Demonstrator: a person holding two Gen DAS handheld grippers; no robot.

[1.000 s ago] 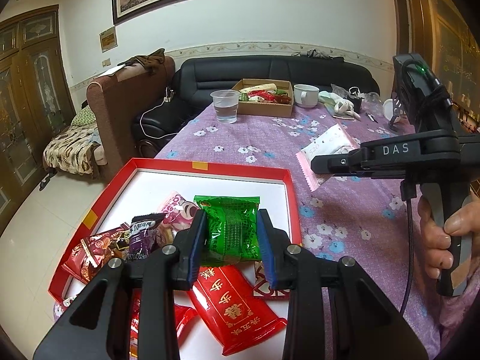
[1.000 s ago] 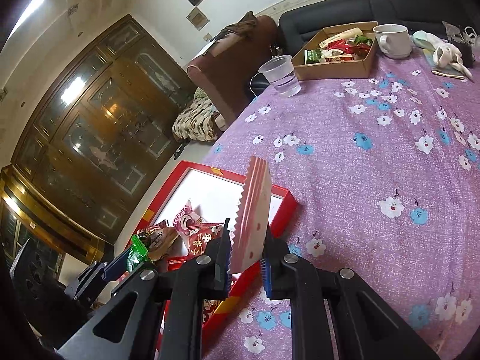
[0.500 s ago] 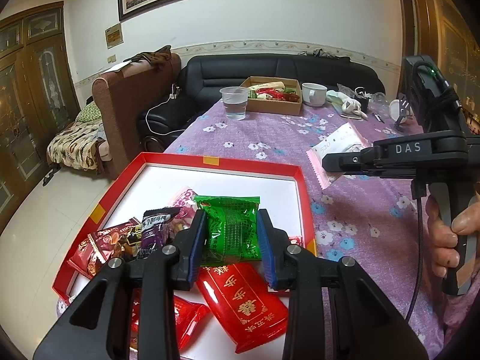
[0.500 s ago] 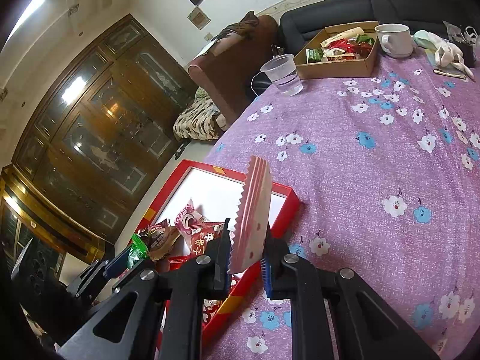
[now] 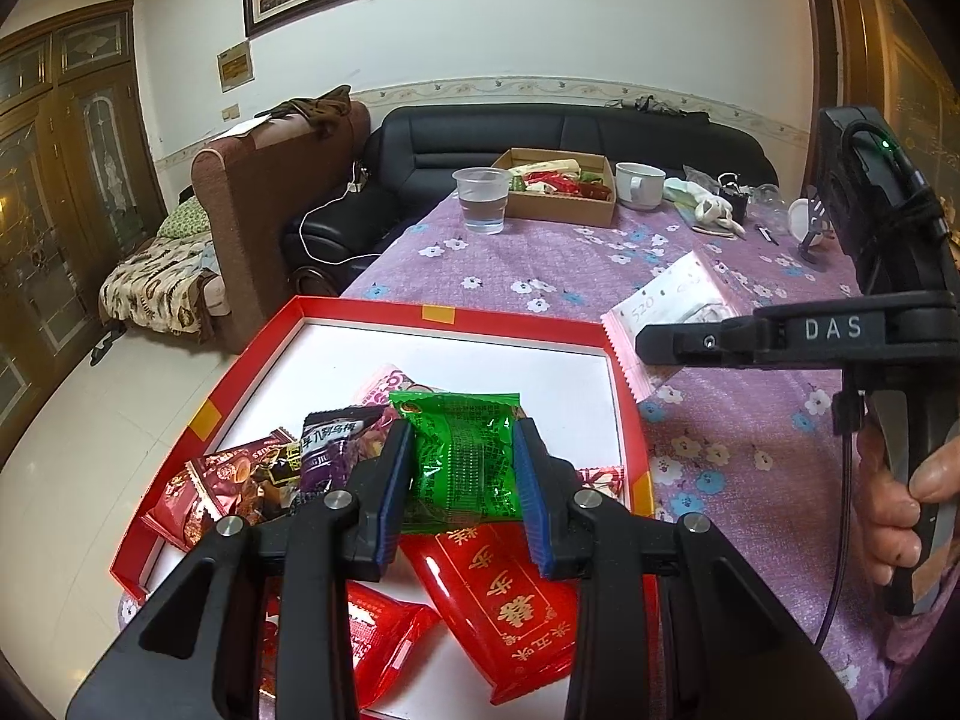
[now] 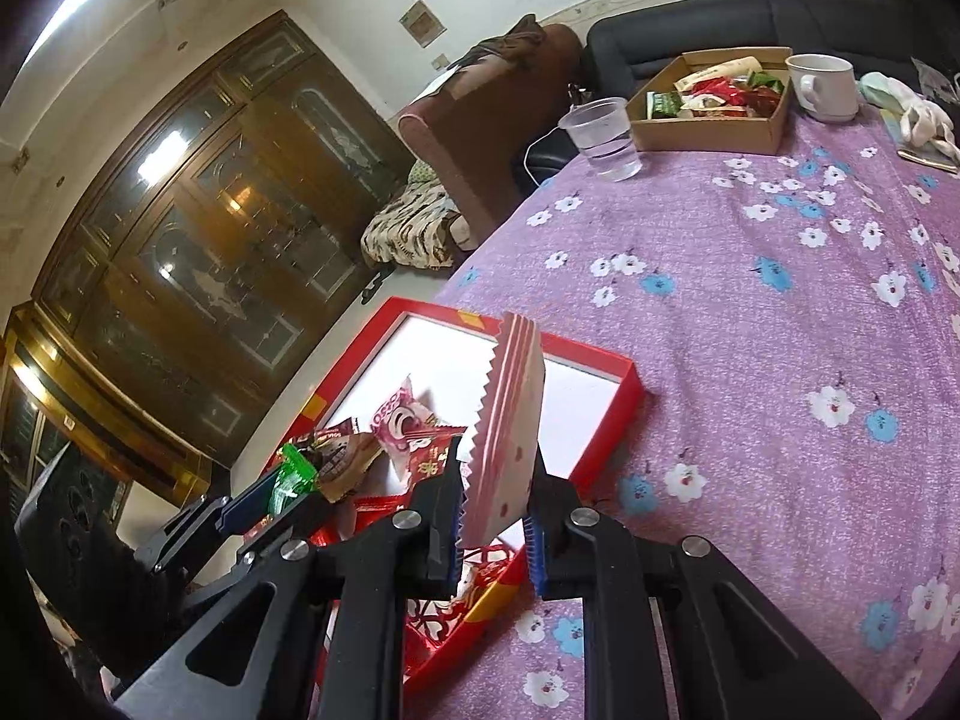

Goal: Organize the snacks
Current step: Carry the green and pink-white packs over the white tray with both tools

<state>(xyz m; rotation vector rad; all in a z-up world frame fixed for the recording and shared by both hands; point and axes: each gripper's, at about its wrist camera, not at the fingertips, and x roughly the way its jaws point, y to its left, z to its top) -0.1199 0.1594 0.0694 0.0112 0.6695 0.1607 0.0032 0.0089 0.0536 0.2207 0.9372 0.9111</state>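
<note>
My left gripper [image 5: 462,429] is shut on a green snack packet [image 5: 465,462], held just above a red tray with a white floor [image 5: 444,315]. Under it lie red packets [image 5: 504,600], a purple one [image 5: 336,438] and a brown-red one [image 5: 222,486]. My right gripper [image 6: 495,462] is shut on a pink-and-white packet with a zigzag edge [image 6: 510,396], which stands upright over the tray's right rim [image 6: 600,354]. The left wrist view shows that packet [image 5: 666,300] to the right of the tray. The right wrist view shows the left gripper [image 6: 270,486] with the green packet [image 6: 294,474].
The tray sits at the near left edge of a table with a purple floral cloth [image 6: 750,330]. At the far end stand a cardboard box of snacks [image 5: 561,213], a plastic cup of water [image 5: 480,198] and a white mug [image 5: 641,183]. A hand [image 5: 894,510] holds the right gripper's handle.
Both grippers keep their packets in nearly the same places. The left wrist view has shifted slightly, showing a little more of the tray's right side.
</note>
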